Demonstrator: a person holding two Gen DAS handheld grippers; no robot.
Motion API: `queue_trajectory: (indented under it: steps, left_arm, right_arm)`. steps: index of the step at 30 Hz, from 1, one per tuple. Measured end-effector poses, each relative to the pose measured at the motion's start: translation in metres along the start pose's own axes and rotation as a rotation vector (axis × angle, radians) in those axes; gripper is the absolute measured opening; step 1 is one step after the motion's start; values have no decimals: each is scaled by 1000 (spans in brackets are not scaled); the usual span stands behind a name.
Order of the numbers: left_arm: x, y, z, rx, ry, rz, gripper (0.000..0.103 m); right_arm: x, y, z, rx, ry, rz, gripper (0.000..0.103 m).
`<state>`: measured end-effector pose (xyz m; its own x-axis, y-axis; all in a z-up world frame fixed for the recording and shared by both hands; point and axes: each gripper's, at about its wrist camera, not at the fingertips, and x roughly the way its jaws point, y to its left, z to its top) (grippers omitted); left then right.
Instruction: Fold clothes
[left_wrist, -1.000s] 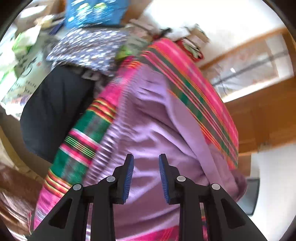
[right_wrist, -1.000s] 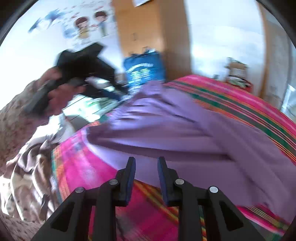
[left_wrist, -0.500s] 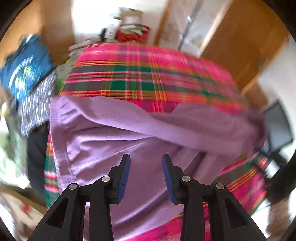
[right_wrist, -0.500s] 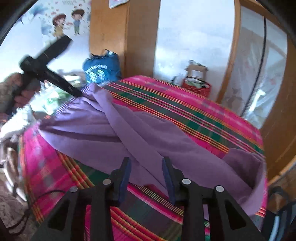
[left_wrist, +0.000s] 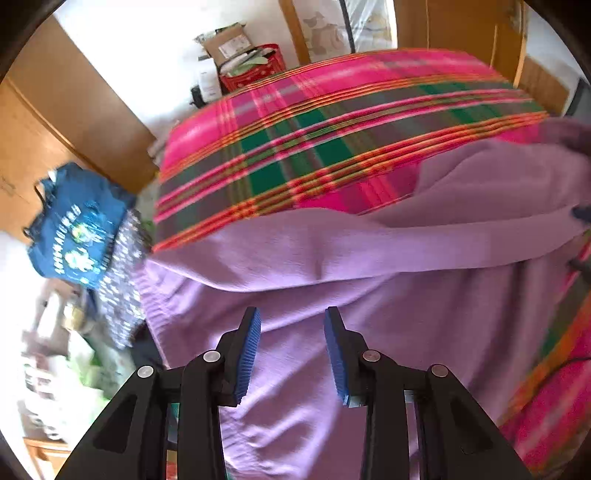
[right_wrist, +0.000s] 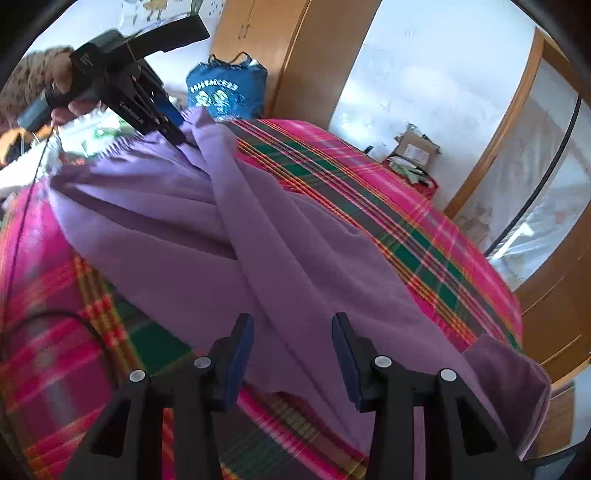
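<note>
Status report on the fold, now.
Left hand-held gripper open above cloth; right hand-held gripper open, just widened, nothing between pads. Purple fabric garment rumpled across pink-and-green plaid blanket. Black cable lying on blanket.

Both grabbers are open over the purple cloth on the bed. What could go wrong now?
1. The purple cloth lies twisted with a long ridge down its middle, so the right gripper might pinch two layers and fold it crooked.
2. One end droops over the bed's edge; a tug could slide it off the plaid blanket.
3. A black cable lies on the blanket and could snag.

Both jaws have just been opening, with nothing held between them.
</note>
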<state>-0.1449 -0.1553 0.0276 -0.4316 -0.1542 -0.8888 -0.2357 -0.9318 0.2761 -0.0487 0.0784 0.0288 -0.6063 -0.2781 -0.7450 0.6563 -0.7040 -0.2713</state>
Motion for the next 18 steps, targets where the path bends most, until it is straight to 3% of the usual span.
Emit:
queue_trajectory:
  steps: [9, 12, 15, 18]
  left_arm:
    - [14, 6, 8, 73, -32, 36, 37]
    - [22, 5, 10, 81, -25, 37, 37]
    - [23, 2, 13, 101, -20, 54, 37]
    - [26, 3, 18, 96, -20, 63, 37]
  right_arm:
    - [18, -2, -3, -34, 63, -64, 44]
    - [17, -13, -3, 17, 63, -47, 31]
    - [13, -19, 0, 33, 45, -71, 5]
    - [8, -29, 6, 77, 25, -81, 4]
